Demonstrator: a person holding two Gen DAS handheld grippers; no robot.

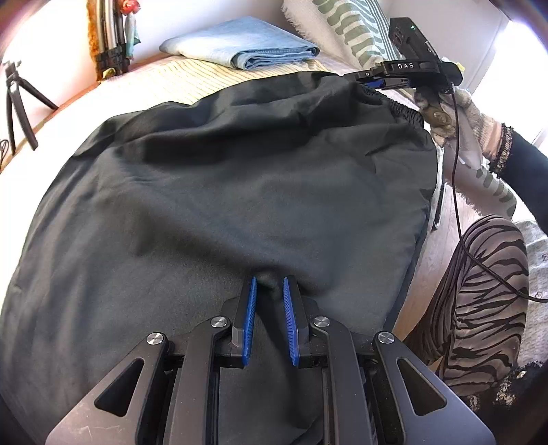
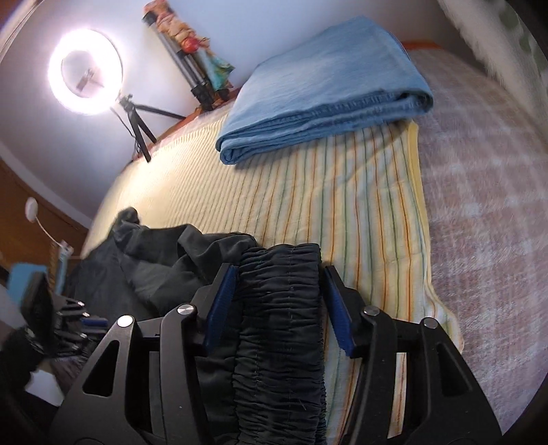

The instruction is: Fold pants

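Note:
Black pants lie spread over the striped bed cover. My left gripper sits low on them with a small pinch of black fabric between its blue pads, the jaws nearly closed. My right gripper has the gathered elastic waistband between its pads, jaws wide with a gap at the right pad. In the left wrist view the right gripper is at the far right corner of the pants, at the waistband.
Folded blue cloth lies further back on the yellow striped cover. A ring light on a small tripod stands at the bed's far edge. Patterned pillows are at the back right. The person's striped leg is at right.

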